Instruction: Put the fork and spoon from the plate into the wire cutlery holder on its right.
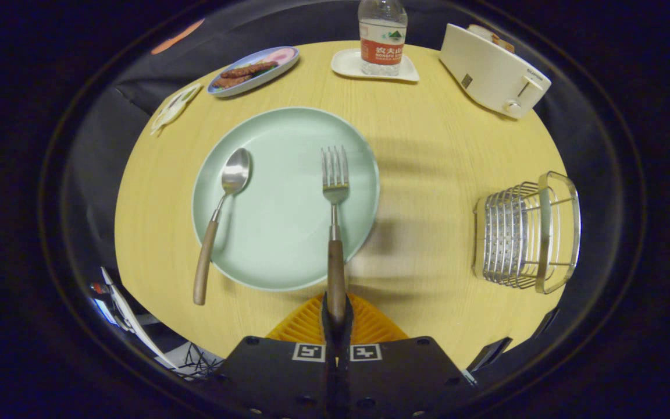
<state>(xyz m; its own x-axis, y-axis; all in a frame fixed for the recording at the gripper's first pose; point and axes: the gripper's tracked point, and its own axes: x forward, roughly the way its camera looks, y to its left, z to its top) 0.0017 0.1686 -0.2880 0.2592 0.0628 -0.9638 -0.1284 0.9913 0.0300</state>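
A fork (335, 192) is pinched by the end of its wooden handle between the closed fingers of the hand-held gripper (335, 317), low in the centre of the frame. The tines are seen lying on the pale green plate (277, 233), pointing away from the fingers, while the handle reaches over the plate's near rim; whether the fork has been raised off the plate cannot be told. The grip at the handle's very tip appears chosen so that the tines can later be lowered or dropped into a container.

A spoon (221, 218) with a matching wooden handle is left on the plate's left side, its handle hanging past the rim onto the wooden worktop (428, 174). The wire cutlery holder (526, 233) is seen at the right of the frame, well apart from the plate and without cutlery in it.

Along the top of the frame, a dish of sausages (253, 71), a water bottle (382, 36) on a small white tray (374, 65) and a white toaster (493, 71) are set clear of the working area. The transfer is judged to be at its start.
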